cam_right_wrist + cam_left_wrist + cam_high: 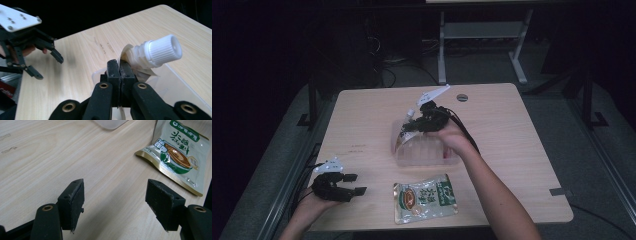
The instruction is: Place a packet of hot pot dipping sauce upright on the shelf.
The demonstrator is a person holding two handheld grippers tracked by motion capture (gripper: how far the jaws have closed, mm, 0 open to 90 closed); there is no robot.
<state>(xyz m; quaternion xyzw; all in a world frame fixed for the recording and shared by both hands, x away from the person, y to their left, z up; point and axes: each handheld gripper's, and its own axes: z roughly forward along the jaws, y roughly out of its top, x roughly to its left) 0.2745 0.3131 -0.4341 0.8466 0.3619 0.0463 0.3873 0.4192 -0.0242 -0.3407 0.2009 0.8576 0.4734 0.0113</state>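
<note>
My right gripper (413,124) hangs over a clear plastic container (427,155) in the middle of the table, shut on a spouted pouch (401,136). In the right gripper view the jaws (120,67) pinch the pouch's thin edge just below its white ribbed screw cap (162,50). A second pouch (424,197), green and white with a bowl pictured on it, lies flat near the front edge. My left gripper (354,183) rests at the front left, open and holding nothing. In the left gripper view (115,200) bare wood lies between the jaws and the flat pouch (178,157) is ahead to the right.
The container's wall (172,82) sits under and right of the held pouch, and its corner (110,123) shows at the top of the left gripper view. A round cable grommet (462,97) sits near the table's far edge. A desk frame (482,30) stands beyond the table.
</note>
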